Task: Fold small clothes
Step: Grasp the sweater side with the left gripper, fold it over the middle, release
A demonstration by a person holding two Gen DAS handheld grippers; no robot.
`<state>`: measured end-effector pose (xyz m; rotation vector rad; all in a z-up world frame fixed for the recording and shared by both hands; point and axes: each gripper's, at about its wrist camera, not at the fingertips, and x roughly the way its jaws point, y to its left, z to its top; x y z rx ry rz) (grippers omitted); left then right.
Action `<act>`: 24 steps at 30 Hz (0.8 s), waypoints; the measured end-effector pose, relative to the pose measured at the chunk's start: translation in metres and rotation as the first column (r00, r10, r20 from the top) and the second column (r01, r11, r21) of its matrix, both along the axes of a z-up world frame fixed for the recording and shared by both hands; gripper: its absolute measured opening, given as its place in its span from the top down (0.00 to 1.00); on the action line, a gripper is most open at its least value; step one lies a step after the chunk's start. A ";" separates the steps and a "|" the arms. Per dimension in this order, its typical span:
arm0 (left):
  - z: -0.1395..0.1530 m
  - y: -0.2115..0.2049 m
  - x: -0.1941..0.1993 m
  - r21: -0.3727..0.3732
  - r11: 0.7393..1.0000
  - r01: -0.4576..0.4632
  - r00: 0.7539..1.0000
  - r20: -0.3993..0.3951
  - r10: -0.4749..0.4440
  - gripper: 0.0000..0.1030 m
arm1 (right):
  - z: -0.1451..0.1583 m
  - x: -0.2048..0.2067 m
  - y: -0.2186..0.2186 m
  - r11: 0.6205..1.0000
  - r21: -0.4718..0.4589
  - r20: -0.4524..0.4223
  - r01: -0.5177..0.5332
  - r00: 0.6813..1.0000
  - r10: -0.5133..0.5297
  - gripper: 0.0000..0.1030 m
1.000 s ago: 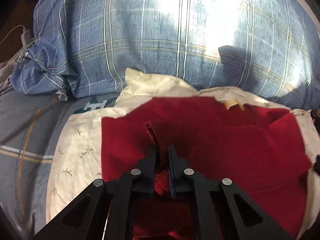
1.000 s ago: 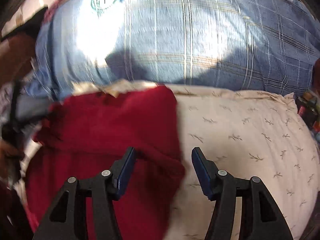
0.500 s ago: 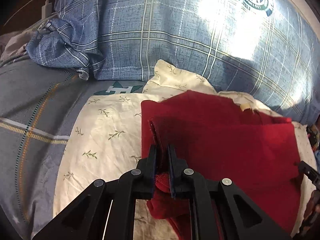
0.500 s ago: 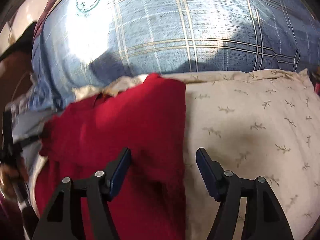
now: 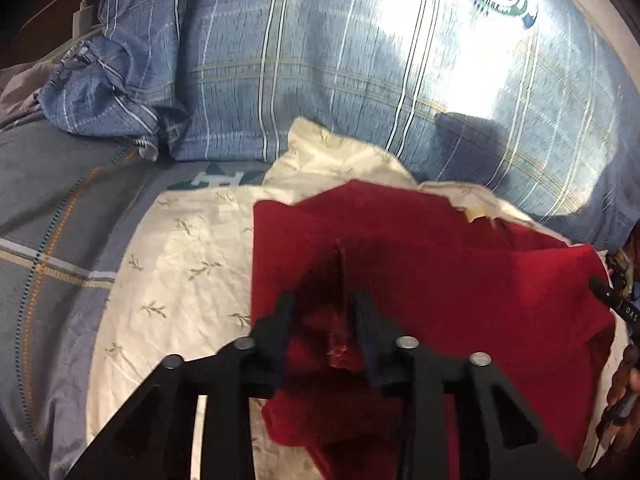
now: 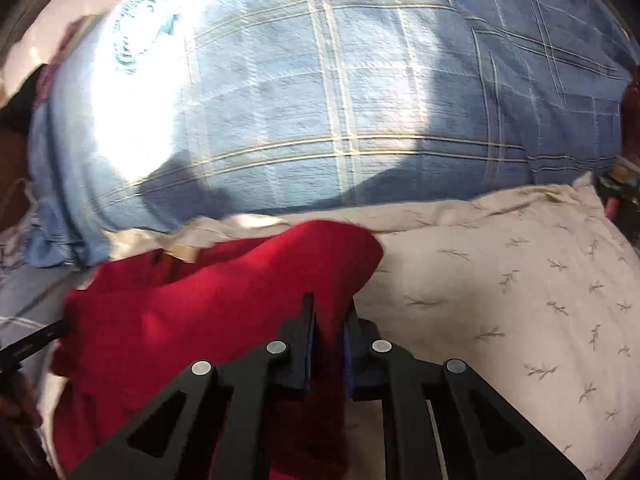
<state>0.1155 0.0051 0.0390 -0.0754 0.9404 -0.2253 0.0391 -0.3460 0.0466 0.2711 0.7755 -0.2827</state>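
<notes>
A small red garment lies partly folded on a cream leaf-print pillow. My left gripper hovers over the garment's left part. Its jaws are opening, and a raised pinch of red cloth stands between the pads without being pressed. In the right wrist view the same red garment covers the left half of the cream pillow. My right gripper sits at the garment's right edge; its jaws are closing and the pads pinch the red cloth there.
A large blue plaid pillow fills the back, with a crumpled corner at the left. A grey striped sheet lies left of the cream pillow. The other gripper's tip and a hand show at the right edge.
The left gripper's jaws have parted from the red fold they were pinching. The right gripper's wide jaws have come together on the garment's right edge.
</notes>
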 end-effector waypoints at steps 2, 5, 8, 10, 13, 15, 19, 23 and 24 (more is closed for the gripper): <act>-0.004 -0.002 0.002 0.018 1.000 -0.001 1.000 -0.009 0.001 0.68 | -0.014 0.005 -0.011 0.998 0.068 -0.083 0.014 0.996 -0.009 0.77; 0.000 0.002 0.000 0.016 1.000 -0.003 1.000 -0.002 0.003 0.68 | 0.000 -0.019 -0.015 0.996 0.090 -0.009 0.016 1.000 -0.016 0.50; 0.002 0.006 -0.002 0.020 1.000 -0.013 1.000 0.005 0.013 0.68 | 0.019 -0.042 -0.004 0.999 0.044 0.062 -0.019 0.998 0.017 0.50; 0.003 0.007 -0.003 0.015 1.000 -0.021 1.000 0.004 0.021 0.68 | 0.019 -0.041 0.012 0.993 0.017 0.049 -0.114 0.992 0.113 0.57; 0.006 0.006 -0.008 0.000 0.999 -0.048 0.999 0.001 0.048 0.68 | -0.012 -0.027 0.035 0.980 -0.102 -0.129 -0.170 0.979 0.157 0.76; 0.017 0.003 -0.017 0.004 0.999 -0.040 0.999 0.029 0.040 0.69 | -0.023 -0.038 0.034 0.978 -0.129 -0.186 -0.161 0.973 0.136 0.75; 0.039 -0.002 -0.036 0.052 0.998 -0.031 0.993 0.119 0.025 0.61 | -0.007 -0.068 0.023 0.990 -0.080 -0.123 -0.113 0.987 0.103 0.67; 0.043 -0.005 -0.044 -0.012 1.000 -0.024 0.992 0.123 0.026 0.52 | 0.014 -0.070 0.029 0.989 -0.080 -0.034 -0.126 0.992 0.123 0.63; 0.039 -0.007 -0.044 -0.009 1.000 -0.022 0.993 0.115 0.023 0.52 | 0.014 -0.067 0.032 0.988 -0.086 -0.035 -0.132 0.991 0.129 0.63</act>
